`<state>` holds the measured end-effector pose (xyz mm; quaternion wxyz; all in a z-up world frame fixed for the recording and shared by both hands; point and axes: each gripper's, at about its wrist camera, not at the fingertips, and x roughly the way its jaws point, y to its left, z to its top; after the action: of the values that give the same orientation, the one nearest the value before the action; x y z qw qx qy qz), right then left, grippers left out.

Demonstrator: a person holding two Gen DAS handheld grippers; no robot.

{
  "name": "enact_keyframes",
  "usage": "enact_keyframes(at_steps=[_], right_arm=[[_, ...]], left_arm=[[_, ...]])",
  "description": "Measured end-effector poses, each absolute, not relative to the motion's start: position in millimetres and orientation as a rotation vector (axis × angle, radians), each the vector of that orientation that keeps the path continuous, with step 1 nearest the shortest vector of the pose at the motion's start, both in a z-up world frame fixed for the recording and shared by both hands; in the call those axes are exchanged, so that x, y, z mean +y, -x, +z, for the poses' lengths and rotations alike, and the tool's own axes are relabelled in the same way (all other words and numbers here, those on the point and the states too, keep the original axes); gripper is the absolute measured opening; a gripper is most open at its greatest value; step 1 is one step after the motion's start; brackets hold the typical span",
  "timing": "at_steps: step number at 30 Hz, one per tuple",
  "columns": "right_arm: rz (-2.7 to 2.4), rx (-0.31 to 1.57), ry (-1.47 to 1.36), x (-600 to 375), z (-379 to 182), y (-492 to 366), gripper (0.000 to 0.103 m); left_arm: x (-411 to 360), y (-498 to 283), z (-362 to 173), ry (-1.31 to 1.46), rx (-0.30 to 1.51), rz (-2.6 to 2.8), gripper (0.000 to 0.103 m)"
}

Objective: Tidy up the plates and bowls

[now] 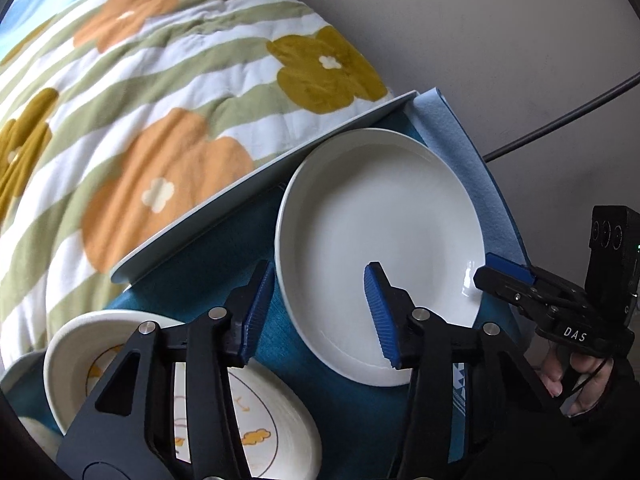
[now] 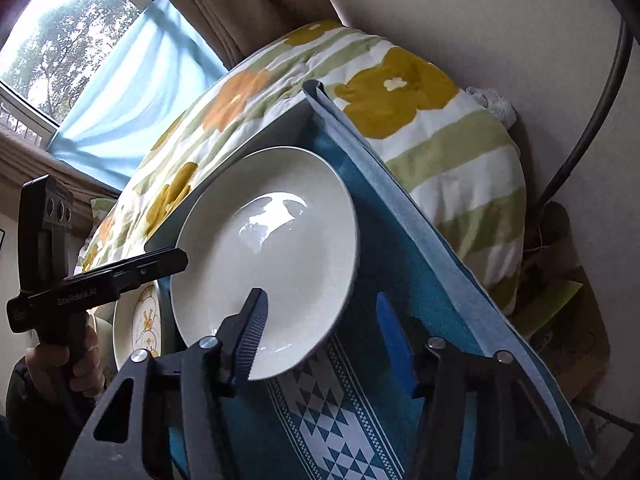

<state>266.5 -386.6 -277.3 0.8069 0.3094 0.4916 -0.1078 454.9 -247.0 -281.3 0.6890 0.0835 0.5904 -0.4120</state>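
A plain white plate (image 1: 376,248) lies on a teal cloth (image 1: 256,236); it also shows in the right wrist view (image 2: 272,256). My left gripper (image 1: 316,312) is open, its jaws straddling the plate's near-left rim. My right gripper (image 2: 324,340) is open, its jaws straddling the plate's right rim; it also shows in the left wrist view (image 1: 504,276) at the plate's right edge. A patterned bowl (image 1: 68,360) and a patterned plate (image 1: 280,424) sit at the lower left; the patterned plate also shows in the right wrist view (image 2: 140,328).
A floral quilt (image 1: 140,120) lies behind the small table. A light blue cloth (image 1: 460,152) drapes the table's far edge. A dark cable (image 1: 560,120) runs along the wall. A window with blue curtain (image 2: 120,92) is at the far left.
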Motion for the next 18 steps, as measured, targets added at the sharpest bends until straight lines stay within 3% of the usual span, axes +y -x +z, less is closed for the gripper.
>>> enact_keyframes(at_steps=[3, 9, 12, 18], right_arm=[[-0.251, 1.056, -0.670, -387.5, -285.2, -269.9, 0.033], [-0.265, 1.058, -0.680, -386.1, -295.9, -276.4, 0.025], [-0.270, 1.053, -0.680, -385.9, -297.9, -276.8, 0.016], [-0.275, 1.045, -0.689, -386.1, -297.8, -275.2, 0.013]], left_arm=[[-246.0, -458.6, -290.4, -0.195, 1.326, -0.914, 0.032], [-242.3, -464.8, -301.1, -0.191, 1.334, -0.904, 0.017], [-241.8, -464.9, -300.4, -0.192, 1.325, -0.904, 0.015], [-246.3, -459.5, -298.6, -0.226, 1.297, -0.903, 0.014]])
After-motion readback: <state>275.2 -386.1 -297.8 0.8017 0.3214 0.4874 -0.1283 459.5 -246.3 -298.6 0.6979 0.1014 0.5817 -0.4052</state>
